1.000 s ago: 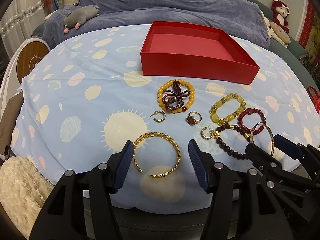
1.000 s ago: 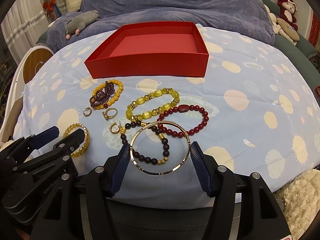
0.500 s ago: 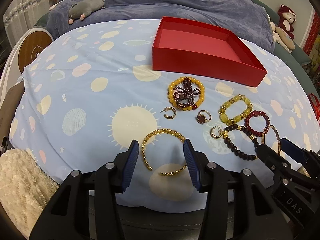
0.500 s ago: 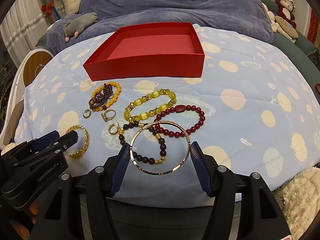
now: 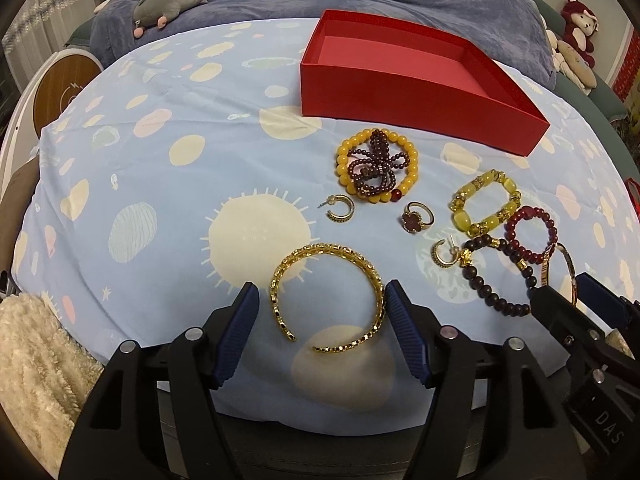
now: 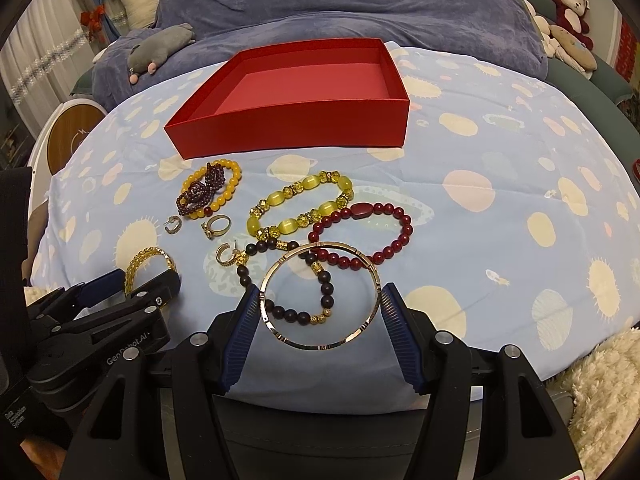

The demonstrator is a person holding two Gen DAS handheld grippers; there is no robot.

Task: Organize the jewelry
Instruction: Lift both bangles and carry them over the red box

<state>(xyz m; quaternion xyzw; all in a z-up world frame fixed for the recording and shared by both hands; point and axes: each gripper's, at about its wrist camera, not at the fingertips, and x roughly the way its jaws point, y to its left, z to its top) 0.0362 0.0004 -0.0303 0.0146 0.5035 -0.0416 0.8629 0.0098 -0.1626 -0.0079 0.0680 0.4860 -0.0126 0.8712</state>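
An empty red box [image 5: 420, 92] [image 6: 304, 120] sits at the back of the blue spotted cloth. My left gripper [image 5: 322, 316] has its jaws around an open gold chain cuff [image 5: 326, 292]; the right pad touches it, the left pad stands a little off. My right gripper [image 6: 318, 312] is shut on a thin gold bangle [image 6: 320, 296], both pads against its rim. Under the bangle lies a dark bead bracelet [image 6: 300, 280]. Beside it lie a red bead bracelet [image 6: 360, 236], a yellow bead bracelet [image 6: 300, 208], an amber and garnet bracelet [image 5: 378, 166], a ring [image 5: 418, 218] and two hoop earrings [image 5: 340, 208] [image 5: 442, 254].
A blue blanket [image 6: 360, 8] with a grey plush toy [image 6: 160, 50] lies behind the box. Stuffed animals [image 6: 568, 12] sit at the far right. A cream fluffy rug [image 5: 36, 360] lies below the cloth's front edge. A round wooden object [image 5: 64, 92] stands at the left.
My left gripper closed in on the gold cuff, then stands slightly wider now, and shifted left. My right gripper stays on the thin bangle and has barely moved.
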